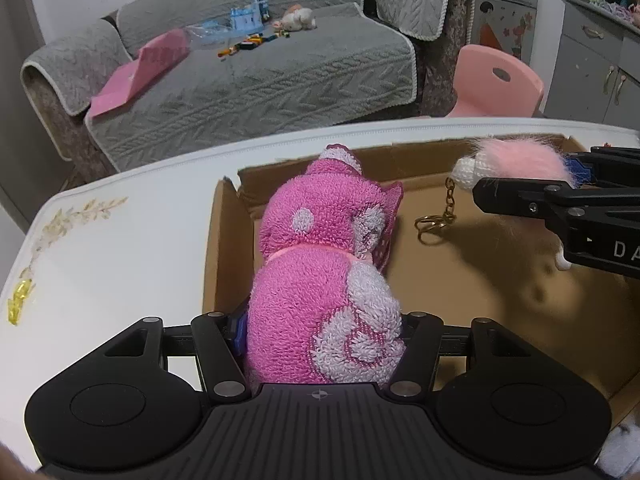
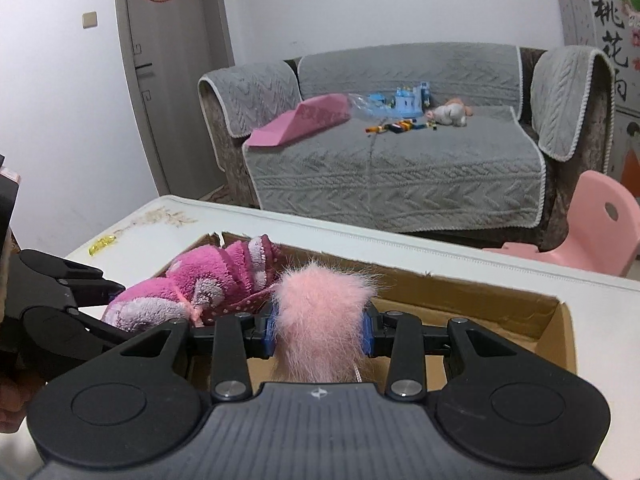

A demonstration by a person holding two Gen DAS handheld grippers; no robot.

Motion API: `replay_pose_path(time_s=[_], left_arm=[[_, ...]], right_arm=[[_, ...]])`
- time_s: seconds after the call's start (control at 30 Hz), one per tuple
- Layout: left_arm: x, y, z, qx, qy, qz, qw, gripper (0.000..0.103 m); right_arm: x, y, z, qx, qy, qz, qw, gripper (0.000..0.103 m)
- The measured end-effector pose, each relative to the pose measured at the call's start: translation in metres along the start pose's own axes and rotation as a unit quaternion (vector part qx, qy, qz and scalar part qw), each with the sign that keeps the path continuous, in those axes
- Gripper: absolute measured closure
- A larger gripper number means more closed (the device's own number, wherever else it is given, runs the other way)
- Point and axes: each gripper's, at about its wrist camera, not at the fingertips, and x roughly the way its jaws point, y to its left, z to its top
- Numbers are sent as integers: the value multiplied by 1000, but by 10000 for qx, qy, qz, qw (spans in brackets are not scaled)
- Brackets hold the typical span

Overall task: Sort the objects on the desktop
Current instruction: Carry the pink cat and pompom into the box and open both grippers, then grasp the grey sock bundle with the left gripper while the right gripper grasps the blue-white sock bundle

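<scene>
A magenta terry-cloth plush toy point(image 1: 320, 280) with white patches is clamped between the blue pads of my left gripper point(image 1: 320, 330), held over the left end of an open cardboard box point(image 1: 460, 264). The right gripper point(image 2: 319, 330) is shut on a pale pink furry keychain charm point(image 2: 320, 312). In the left wrist view that charm point(image 1: 520, 160) hangs over the box at the right, its white knitted end and brass chain with ring point(image 1: 434, 222) dangling down to the box floor. The right wrist view shows the plush point(image 2: 200, 292) at left, gripped by the left gripper's fingers point(image 2: 92, 292).
The box sits on a white table point(image 1: 120, 248) with a floral print and a small yellow item point(image 1: 18, 300) at its left edge. Beyond the table stand a grey-covered sofa point(image 2: 384, 152) strewn with toys and a pink folder, a pink child's chair point(image 2: 592, 224), and cabinets at right.
</scene>
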Motion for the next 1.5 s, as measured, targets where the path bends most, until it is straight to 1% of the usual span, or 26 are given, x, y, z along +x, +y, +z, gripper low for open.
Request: replay_pose_path(time_s=[0.1, 0.2, 0.33, 0.37, 0.43, 0.47, 0.5, 0.53, 0.57, 0.6, 0.67, 0.73, 0.8, 0.97, 1.0, 1.07, 1.1, 1.37, 1.43, 1.5], left_arm=[[1, -3, -3, 60, -19, 48, 10000, 38], [0, -6, -3, 109, -15, 64, 9999, 38], [-2, -10, -7, 201, 3, 78, 9998, 36], [-2, -11, -7, 212, -2, 79, 9997, 36], [-3, -10, -9, 202, 4, 56, 9998, 34], [-3, -9, -9, 198, 5, 37, 9998, 33], [-4, -9, -10, 210, -4, 19, 9998, 33], [-5, -9, -11, 229, -18, -2, 9997, 29], [-7, -10, -13, 255, -36, -25, 9997, 25], [-10, -11, -14, 298, -62, -50, 9995, 18], [-17, -14, -20, 440, -131, -34, 9989, 13], [-25, -16, -29, 579, -166, 71, 9982, 12], [-32, -16, -37, 572, -163, -8, 9982, 11], [-47, -18, -55, 492, -102, -76, 9987, 10], [-50, -18, -57, 457, -78, -82, 9989, 10], [-55, -19, -63, 434, -50, -83, 9990, 10], [-58, -20, -66, 433, -40, -75, 9990, 9], [-75, -25, -87, 428, -43, -20, 9991, 9], [-84, -23, -89, 330, -116, -34, 9994, 9], [-102, -21, -95, 312, -303, -40, 9990, 9]], right_arm=[[8, 4, 12, -61, 42, -59, 10000, 68], [18, 8, 15, -153, 253, -169, 9994, 67], [24, 13, 15, -237, 686, -335, 9968, 65], [25, 14, 15, -272, 787, -405, 9957, 62], [24, 15, 14, -347, 829, -489, 9947, 60], [19, 16, 13, -390, 783, -495, 9949, 53], [13, 16, 13, -407, 730, -488, 9953, 38], [8, 17, 13, -411, 679, -508, 9955, 29], [1, 17, 12, -418, 614, -554, 9957, 17], [-5, 17, 12, -440, 551, -566, 9959, 16], [-18, 17, 10, -471, 511, -600, 9958, 16], [-28, 16, 6, -535, 536, -675, 9948, 16], [-36, 17, -3, -590, 609, -756, 9935, 16], [-41, 22, -36, -687, 1049, -1084, 9862, 15], [-43, 23, -41, -657, 1114, -1096, 9855, 14], [-51, 21, -44, -339, 1063, -1056, 9881, 13], [-56, 22, -46, -276, 1034, -1040, 9888, 11], [-77, 31, -54, -189, 961, -1041, 9897, 10], [-84, 27, -51, -83, 825, -991, 9916, 9], [-103, 24, -47, 54, 488, -965, 9941, 8]])
